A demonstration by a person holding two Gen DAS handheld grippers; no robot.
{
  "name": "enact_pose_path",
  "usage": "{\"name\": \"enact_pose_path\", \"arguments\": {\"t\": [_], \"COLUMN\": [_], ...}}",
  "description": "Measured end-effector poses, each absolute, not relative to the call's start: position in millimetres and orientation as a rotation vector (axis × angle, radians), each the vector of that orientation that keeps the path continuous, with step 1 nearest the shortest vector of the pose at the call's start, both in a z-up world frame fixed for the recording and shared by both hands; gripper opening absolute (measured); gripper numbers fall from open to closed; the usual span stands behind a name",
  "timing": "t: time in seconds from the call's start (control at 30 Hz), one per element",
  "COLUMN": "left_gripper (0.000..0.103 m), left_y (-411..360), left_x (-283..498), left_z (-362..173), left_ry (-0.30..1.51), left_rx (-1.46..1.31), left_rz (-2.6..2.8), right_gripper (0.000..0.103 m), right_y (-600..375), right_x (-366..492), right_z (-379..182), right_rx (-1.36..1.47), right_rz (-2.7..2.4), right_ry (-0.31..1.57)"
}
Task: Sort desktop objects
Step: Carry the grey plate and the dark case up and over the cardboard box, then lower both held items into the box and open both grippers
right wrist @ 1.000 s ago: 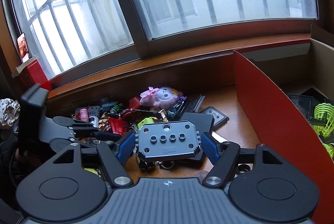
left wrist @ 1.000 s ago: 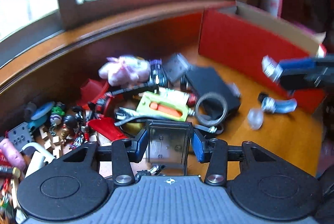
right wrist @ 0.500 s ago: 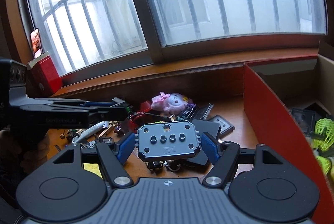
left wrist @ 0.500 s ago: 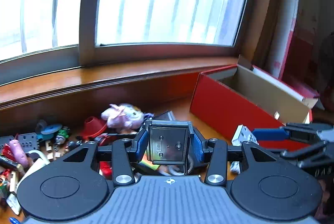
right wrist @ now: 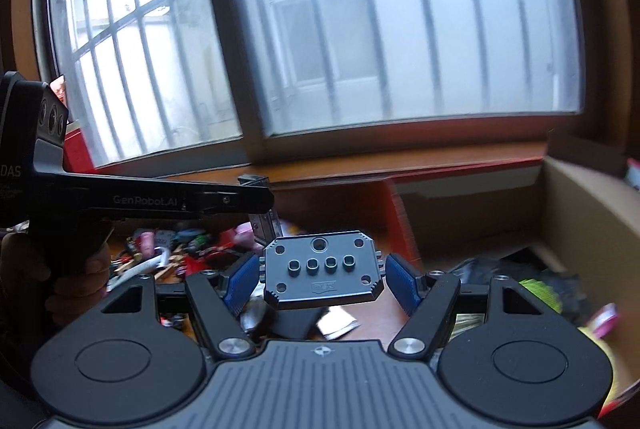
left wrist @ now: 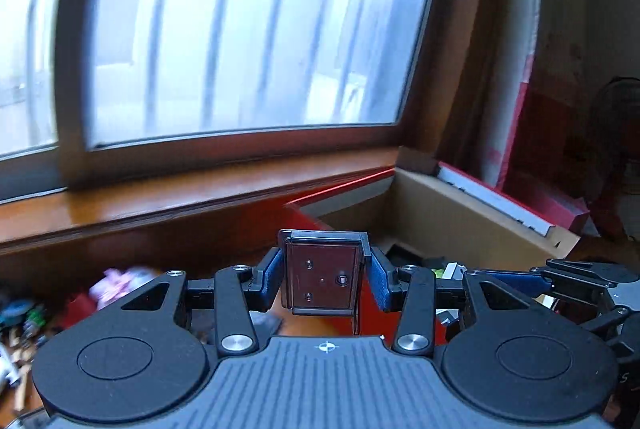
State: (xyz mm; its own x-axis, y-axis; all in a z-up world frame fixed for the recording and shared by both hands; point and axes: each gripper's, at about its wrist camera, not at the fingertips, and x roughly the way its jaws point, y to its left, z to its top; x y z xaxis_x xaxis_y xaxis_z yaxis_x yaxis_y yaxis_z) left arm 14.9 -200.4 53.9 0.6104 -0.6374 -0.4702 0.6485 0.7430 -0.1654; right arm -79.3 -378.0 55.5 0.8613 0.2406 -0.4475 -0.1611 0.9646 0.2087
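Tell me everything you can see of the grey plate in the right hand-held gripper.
The grey plate is a flat, roughly rectangular piece with chamfered lower corners and ribbed edges; it looks like moulded plastic or metal. Its face shows four raised square-holed studs in a row, one larger round hole above them, small corner holes and an embossed mark below. It is held off the desk, broad face toward the camera, slightly tilted. The right hand-held gripper clamps it by its side edges between the blue pads. Nothing else touches it.

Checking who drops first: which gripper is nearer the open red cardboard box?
Right, it seems. The right gripper, gripping the grey plate with four studs, is beside the red cardboard box. The left gripper, gripping the dark square plate, is further left.
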Motion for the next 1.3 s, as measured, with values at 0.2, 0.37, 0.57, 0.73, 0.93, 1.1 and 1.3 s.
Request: {"name": "enact_pose_path", "arguments": {"t": [0.2,0.37,0.57,0.73,0.93,1.1,1.3], "left_gripper": [0.046,0.046,0.046,0.046,0.046,0.046,0.046], "left_y": [-246.5,-276.2,-311.1,-332.3,-348.3,-367.8,-388.4], "left_x": [18.2,21.1,27.0,38.0,62.5,86.5,105.3], "left_z": [59.2,61.2,63.1,56.4,38.7,23.7,9.7], "left_ry": [0.527,0.521,0.524,0.556,0.623,0.696,0.735], "left_rx": [0.004,-0.010,-0.003,0.016,0.039,0.061,0.098], "left_rz": [-0.725,-0.702,-0.679,-0.661,-0.644,-0.657,-0.680], "right_gripper": [0.071,0.071,0.071,0.071,0.071,0.071,0.071], "right_y": [-425.1,-464.8,-512.9,-542.6,-566.1,-578.3,-581.5], "right_x": [-83.0,-82.6,-68.6,-57.2,-32.6,-9.8,10.4], "right_z": [67.0,74.9,80.1,73.2,51.2,35.7,22.7], "right_rx": [0.147,0.133,0.129,0.171,0.231,0.268,0.297], "right_rz": [0.180,0.155,0.139,0.120,0.088,0.074,0.044], "right_ry": [0.462,0.445,0.427,0.404,0.426,0.469,0.519]}}
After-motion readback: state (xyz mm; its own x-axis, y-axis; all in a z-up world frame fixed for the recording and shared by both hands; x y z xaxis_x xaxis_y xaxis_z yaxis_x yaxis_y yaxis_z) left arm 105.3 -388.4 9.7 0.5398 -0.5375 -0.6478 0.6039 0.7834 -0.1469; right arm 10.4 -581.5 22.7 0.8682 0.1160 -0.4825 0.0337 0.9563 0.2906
